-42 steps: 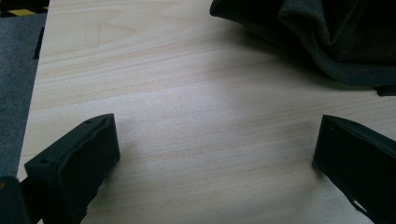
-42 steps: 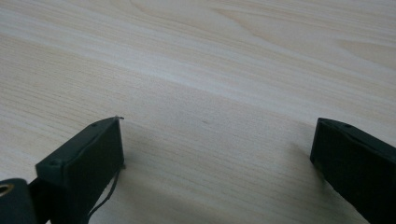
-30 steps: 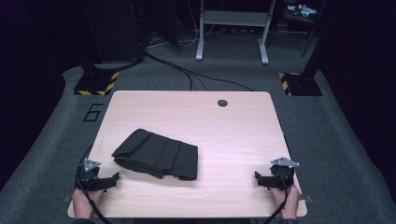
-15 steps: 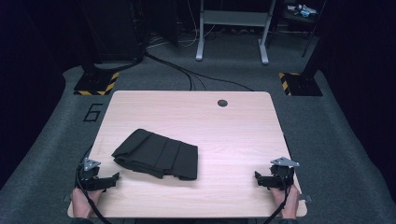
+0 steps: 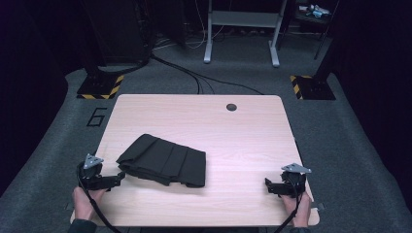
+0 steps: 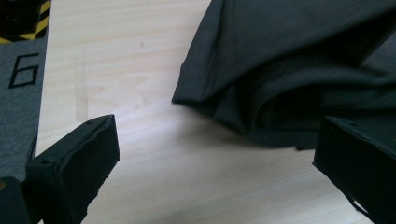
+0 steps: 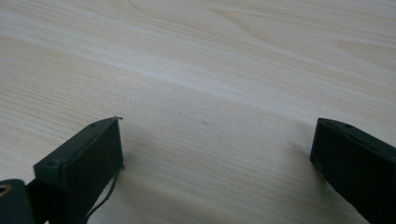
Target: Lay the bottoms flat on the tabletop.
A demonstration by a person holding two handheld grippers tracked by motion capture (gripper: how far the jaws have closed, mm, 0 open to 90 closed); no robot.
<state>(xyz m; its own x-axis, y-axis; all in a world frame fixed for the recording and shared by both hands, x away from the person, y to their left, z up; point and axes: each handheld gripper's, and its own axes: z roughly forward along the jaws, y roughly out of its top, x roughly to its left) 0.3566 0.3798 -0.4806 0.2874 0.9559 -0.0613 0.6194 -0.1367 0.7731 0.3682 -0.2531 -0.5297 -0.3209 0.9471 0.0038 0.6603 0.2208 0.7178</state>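
Both grippers rest spread wide at the near edge of the table, with the folded black cloth lying by the left one.

The left gripper (image 5: 119, 177) has its jaws far apart and holds nothing; in the left gripper view bare wood shows between them, and the near corner of the folded black cloth (image 5: 164, 159) lies just ahead, with the right-hand jaw overlapping the cloth's edge in that view, contact unclear. The right gripper (image 5: 267, 186) is equally wide open over bare tabletop, well apart from the cloth. The cloth sits on the near left part of the wooden table (image 5: 243, 141), its folds running in pleats. Its far side is cut off in the left gripper view, and its dark layers are hard to separate.
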